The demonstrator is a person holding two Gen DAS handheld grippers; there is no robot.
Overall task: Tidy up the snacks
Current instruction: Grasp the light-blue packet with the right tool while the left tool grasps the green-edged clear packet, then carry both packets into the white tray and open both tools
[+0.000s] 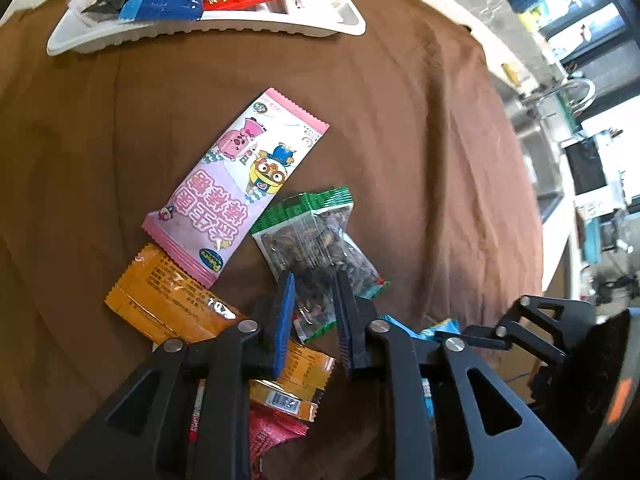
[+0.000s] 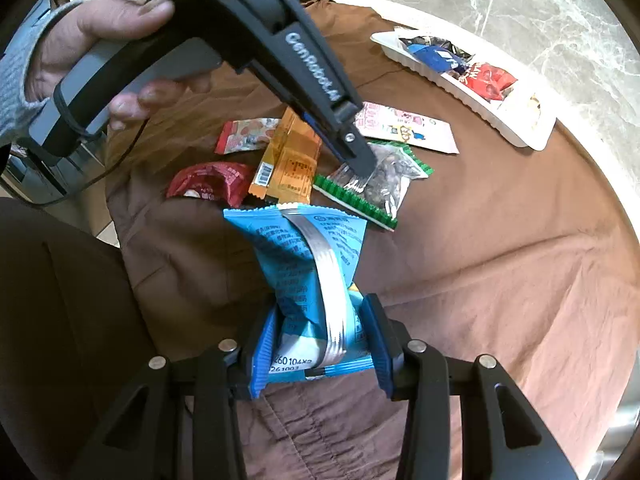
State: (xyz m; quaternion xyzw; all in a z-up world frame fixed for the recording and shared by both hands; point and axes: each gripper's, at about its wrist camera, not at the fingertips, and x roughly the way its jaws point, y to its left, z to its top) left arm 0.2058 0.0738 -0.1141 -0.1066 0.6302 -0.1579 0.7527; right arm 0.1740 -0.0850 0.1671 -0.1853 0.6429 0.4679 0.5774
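Right wrist: right hand-held gripper (image 2: 316,344) clamping crinkly blue foil packet (image 2: 308,264); left hand-held gripper (image 1: 314,300) pinching clear seed bag (image 1: 316,244)

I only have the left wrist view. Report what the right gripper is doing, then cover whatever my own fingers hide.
Observer: The right gripper is shut on a blue packet, squeezing its middle.
Operator: Describe my grip from outside.
Observer: The left gripper pinches the seed packet at its clear end.
Operator: Name what's under my fingers.
Observer: A dark red packet and a red-and-white packet lie beside the orange packets.
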